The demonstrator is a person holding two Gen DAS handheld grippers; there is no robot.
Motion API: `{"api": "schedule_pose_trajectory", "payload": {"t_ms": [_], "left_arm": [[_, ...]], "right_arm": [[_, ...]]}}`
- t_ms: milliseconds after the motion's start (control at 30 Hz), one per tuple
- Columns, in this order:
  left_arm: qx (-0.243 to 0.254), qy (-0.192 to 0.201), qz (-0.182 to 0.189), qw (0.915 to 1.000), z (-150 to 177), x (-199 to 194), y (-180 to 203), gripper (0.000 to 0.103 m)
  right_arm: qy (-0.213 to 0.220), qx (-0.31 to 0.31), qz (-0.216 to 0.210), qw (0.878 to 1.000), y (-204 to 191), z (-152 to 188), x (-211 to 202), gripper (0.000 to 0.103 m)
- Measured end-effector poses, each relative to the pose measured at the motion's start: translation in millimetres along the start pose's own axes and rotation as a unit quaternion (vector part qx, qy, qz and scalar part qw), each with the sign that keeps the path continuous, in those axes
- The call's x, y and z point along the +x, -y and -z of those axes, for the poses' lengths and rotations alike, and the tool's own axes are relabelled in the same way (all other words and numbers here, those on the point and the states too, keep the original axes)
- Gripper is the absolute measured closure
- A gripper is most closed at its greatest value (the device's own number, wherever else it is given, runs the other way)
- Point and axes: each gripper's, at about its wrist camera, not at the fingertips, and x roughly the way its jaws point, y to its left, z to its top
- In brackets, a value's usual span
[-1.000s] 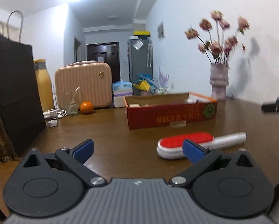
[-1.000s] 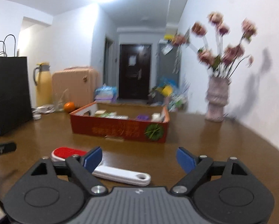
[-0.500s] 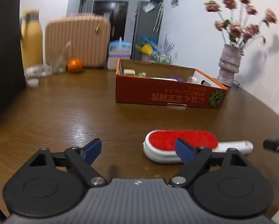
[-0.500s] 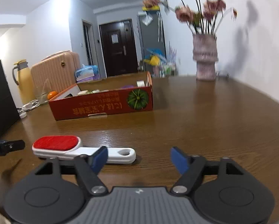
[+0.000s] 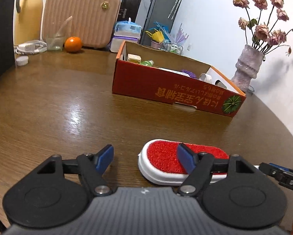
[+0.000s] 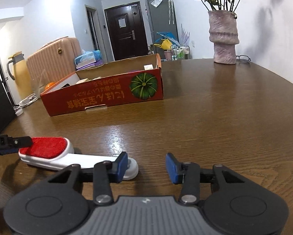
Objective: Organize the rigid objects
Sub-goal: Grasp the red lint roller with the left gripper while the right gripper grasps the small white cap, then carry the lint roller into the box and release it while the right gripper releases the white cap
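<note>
From our left wrist camera, we look across a brown wooden table [image 5: 48, 107]. Our left gripper [image 5: 145, 157] hangs low over it with its blue-tipped fingers spread apart, holding nothing. Just ahead, a lint brush [image 5: 166, 162] with a red pad and white body lies flat on the table; its head sits partly behind the right-side finger, so we cannot tell whether they touch. Farther back stands an open red cardboard box [image 5: 166, 90], already holding small items. At the right edge, the tip of our other tool pokes into view.

From our right wrist camera, our right gripper [image 6: 146, 166] is also spread open and empty. The lint brush's white handle [image 6: 87, 159] runs toward us, its rounded end just beside the left-side finger. The red box stands well beyond it, a vase of flowers [image 6: 223, 37] farther right.

We judge that we are at the approach step: the brush is not yet grasped. Next, one gripper should straddle the brush, close, and carry it to the box.
</note>
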Motion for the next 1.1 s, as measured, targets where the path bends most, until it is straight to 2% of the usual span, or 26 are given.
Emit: {"api": "schedule_pose_trajectory", "payload": {"t_ms": [33,100,133,233,400,533,633,700,867,1100], "left_arm": [[0.001,-0.001,0.009,1.0000,-0.4,-0.7,-0.3,0.042],[-0.003,-0.006,0.028,0.9996,-0.9,-2.2,-0.2,0.052],[-0.009,-0.008,0.034,0.9993,-0.3,-2.9,-0.2,0.055],[-0.016,-0.009,0.039,0.9991,1.8,-4.2,1.2,0.055],[-0.030,-0.020,0.050,0.9981,3.2,-7.8,-1.8,0.055],[-0.031,-0.014,0.044,0.9984,12.8,-19.5,0.5,0.056],[-0.033,0.005,0.046,0.9984,23.5,-33.0,0.7,0.056],[-0.016,0.024,0.052,0.9982,30.8,-44.6,3.6,0.056],[-0.007,0.053,0.082,0.9952,39.0,-75.3,6.3,0.056],[-0.012,0.120,0.110,0.9867,32.9,-123.2,5.8,0.056]], "right_arm": [[-0.001,-0.001,-0.002,1.000,-0.7,-1.1,1.0,0.063],[-0.006,-0.001,-0.021,1.000,-2.5,-3.9,2.9,0.080],[-0.009,-0.004,-0.032,0.999,-5.2,-5.4,3.8,0.092],[-0.002,-0.044,-0.012,0.999,-17.8,-6.7,6.3,0.093],[-0.006,-0.004,-0.032,0.999,-5.8,-10.5,9.5,0.093],[0.017,-0.003,-0.031,0.999,-6.9,1.3,3.2,0.093],[0.026,-0.006,-0.024,0.999,-13.0,9.8,-7.4,0.093],[0.040,0.000,-0.021,0.999,-13.2,14.3,-19.2,0.093],[0.099,0.023,-0.020,0.995,-14.6,22.3,-62.7,0.093],[0.177,-0.004,-0.006,0.984,-39.0,20.7,-118.0,0.093]]}}
